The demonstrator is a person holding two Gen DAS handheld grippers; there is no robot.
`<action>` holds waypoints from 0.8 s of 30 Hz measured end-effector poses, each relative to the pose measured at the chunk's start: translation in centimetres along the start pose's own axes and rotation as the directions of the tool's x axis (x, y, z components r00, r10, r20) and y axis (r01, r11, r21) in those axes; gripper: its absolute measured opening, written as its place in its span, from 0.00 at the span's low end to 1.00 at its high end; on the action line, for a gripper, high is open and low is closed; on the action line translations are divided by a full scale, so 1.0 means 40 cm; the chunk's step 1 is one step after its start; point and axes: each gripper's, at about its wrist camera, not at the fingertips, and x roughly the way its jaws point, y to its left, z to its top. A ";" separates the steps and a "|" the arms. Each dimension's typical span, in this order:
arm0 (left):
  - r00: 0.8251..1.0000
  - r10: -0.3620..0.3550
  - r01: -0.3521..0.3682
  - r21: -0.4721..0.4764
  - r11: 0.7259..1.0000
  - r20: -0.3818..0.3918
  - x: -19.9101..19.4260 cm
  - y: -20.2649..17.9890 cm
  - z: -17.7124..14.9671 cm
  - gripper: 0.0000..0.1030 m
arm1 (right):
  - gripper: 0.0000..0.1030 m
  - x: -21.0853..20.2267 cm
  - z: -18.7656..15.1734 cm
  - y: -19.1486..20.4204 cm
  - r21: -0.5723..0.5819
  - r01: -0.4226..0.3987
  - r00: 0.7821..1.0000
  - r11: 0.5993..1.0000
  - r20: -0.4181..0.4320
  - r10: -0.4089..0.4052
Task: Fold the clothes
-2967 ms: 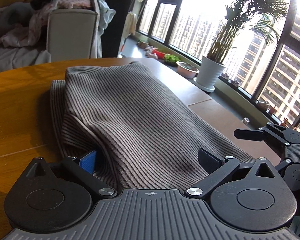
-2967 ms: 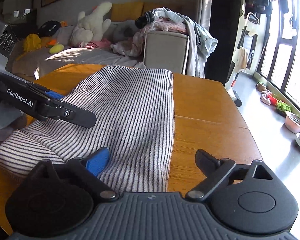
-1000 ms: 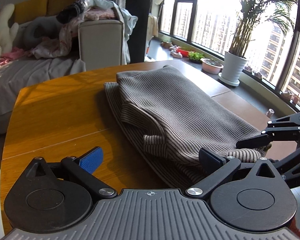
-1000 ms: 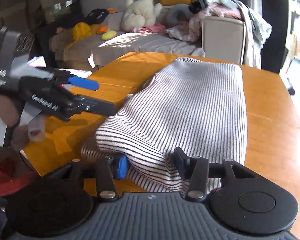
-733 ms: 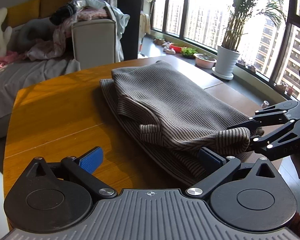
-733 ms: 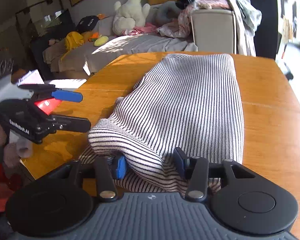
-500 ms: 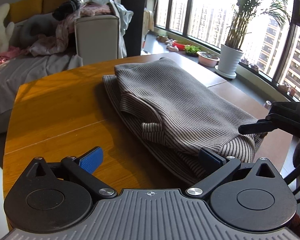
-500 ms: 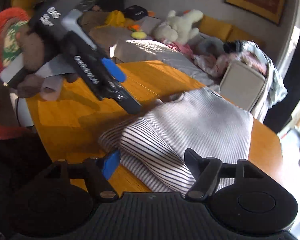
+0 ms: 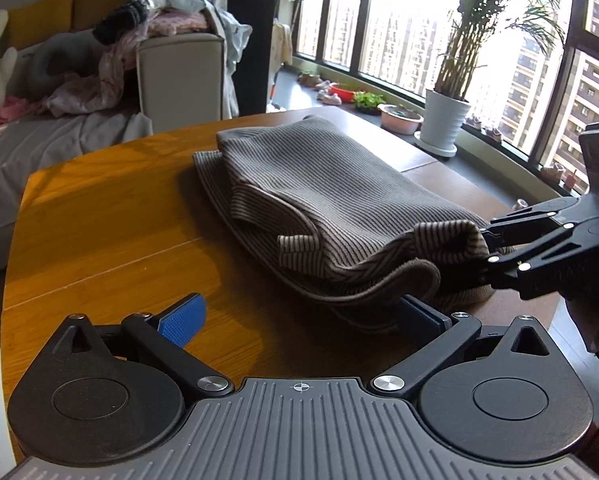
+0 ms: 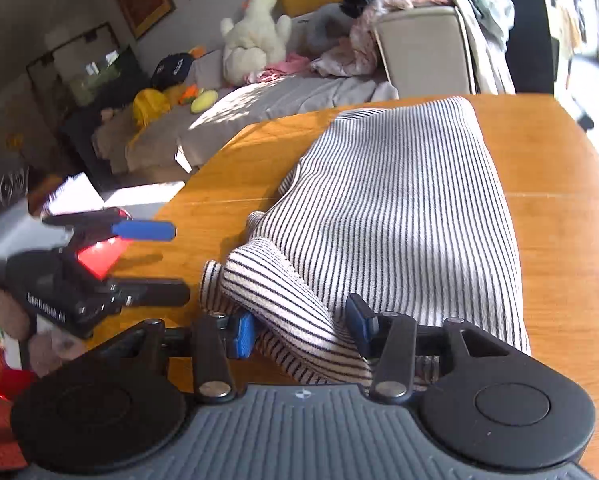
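Observation:
A striped knit sweater [image 9: 339, 200] lies folded on the round wooden table [image 9: 99, 240]. In the right wrist view a rolled fold of the sweater [image 10: 291, 304] sits between the blue pads of my right gripper [image 10: 299, 326], whose jaws are closing on it. The left wrist view shows the right gripper [image 9: 485, 250] at the right, pinching the sweater's near end, which is lifted a little. My left gripper [image 9: 299, 316] stands open over bare table beside the sweater. The hem drapes over its right finger. From the right wrist view, the left gripper [image 10: 179, 262] is open and apart from the cloth.
Behind the table stand a grey armchair [image 9: 179, 76] piled with clothes and a sofa with a white plush toy [image 10: 255, 28]. A potted palm [image 9: 447, 120] and bowls line the window sill. The table edge [image 10: 203, 168] drops off at the left.
The right gripper let go of the fold, swung up and away with wider jaws, then came back down onto the same fold with narrower jaws. The left gripper stayed open and hardly moved.

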 end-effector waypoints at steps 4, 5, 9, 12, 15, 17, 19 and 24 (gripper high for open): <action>0.999 -0.022 0.027 0.100 0.995 -0.046 0.024 -0.045 -0.022 1.00 | 0.45 0.003 -0.004 -0.012 0.018 -0.010 1.000 1.000 0.011 0.010; 0.998 -0.012 0.019 0.117 0.993 -0.060 0.040 -0.058 -0.024 1.00 | 0.45 0.003 -0.006 -0.013 0.008 -0.008 1.000 1.000 0.012 0.008; 0.997 0.022 -0.014 0.105 0.994 -0.079 0.095 -0.077 -0.011 1.00 | 0.62 -0.023 -0.015 0.032 -0.164 0.074 0.996 0.984 0.057 -0.066; 0.997 0.020 -0.017 0.046 0.999 -0.073 0.107 -0.066 0.013 1.00 | 0.80 -0.051 -0.059 0.093 -0.387 0.192 0.979 0.902 0.136 -0.150; 0.998 0.004 -0.004 0.005 1.000 -0.059 0.101 -0.056 0.033 1.00 | 0.80 -0.036 -0.121 0.141 -0.557 0.274 0.962 0.784 0.169 -0.217; 0.998 -0.002 0.002 -0.008 1.000 -0.056 0.098 -0.053 0.039 1.00 | 0.80 -0.008 -0.154 0.158 -0.623 0.341 0.940 0.704 0.204 -0.274; 0.998 -0.007 0.006 -0.009 1.000 -0.056 0.089 -0.050 0.039 1.00 | 0.70 0.022 -0.173 0.173 -0.676 0.429 0.902 0.599 0.282 -0.328; 0.998 -0.063 0.063 -0.029 0.998 0.004 0.020 -0.012 0.041 1.00 | 0.31 0.030 -0.140 0.183 -0.703 0.421 0.903 0.573 0.267 -0.335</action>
